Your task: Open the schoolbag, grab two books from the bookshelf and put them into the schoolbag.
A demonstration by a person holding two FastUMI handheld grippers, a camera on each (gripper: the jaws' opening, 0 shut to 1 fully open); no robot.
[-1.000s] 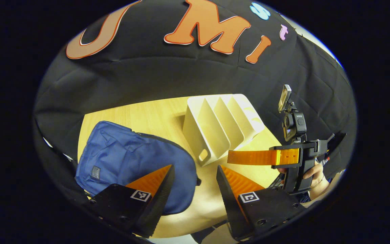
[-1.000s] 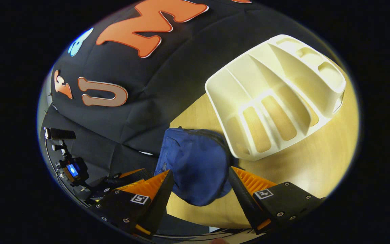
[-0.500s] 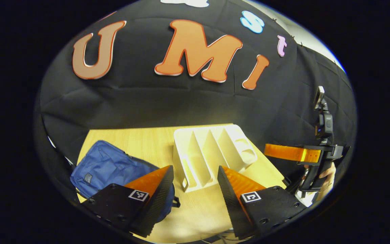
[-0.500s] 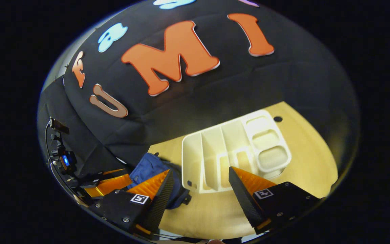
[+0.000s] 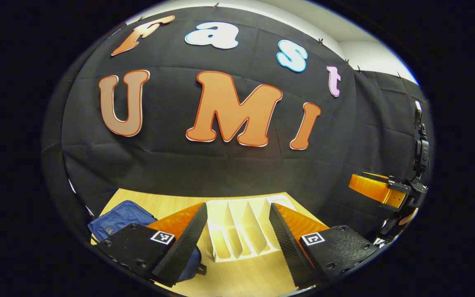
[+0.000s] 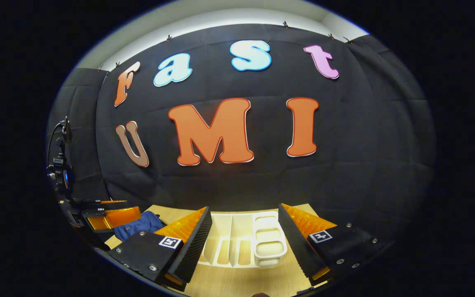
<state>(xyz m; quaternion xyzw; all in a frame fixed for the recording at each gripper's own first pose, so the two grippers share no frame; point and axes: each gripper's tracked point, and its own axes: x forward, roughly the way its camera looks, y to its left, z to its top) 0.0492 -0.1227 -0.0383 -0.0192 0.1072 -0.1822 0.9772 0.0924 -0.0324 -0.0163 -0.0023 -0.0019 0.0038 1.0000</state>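
Left tool (image 5: 237, 231) gaping wide, gripping nothing, hanging above the desk (image 5: 237, 276); right tool (image 6: 243, 233) likewise spread, likewise gripping nothing. Lying between both pairs of fingers: white bookshelf (image 5: 239, 235), dividers upright, slots holding no books (small side trays showing bare in the right gripper view too). Sitting just left of it, flat on the desk: blue schoolbag (image 5: 118, 216), shut as far as can be told. Compared with a second ago: both tools tilting up and pulling back, bookshelf and schoolbag shrinking toward the lower edge, booth wall taking over.
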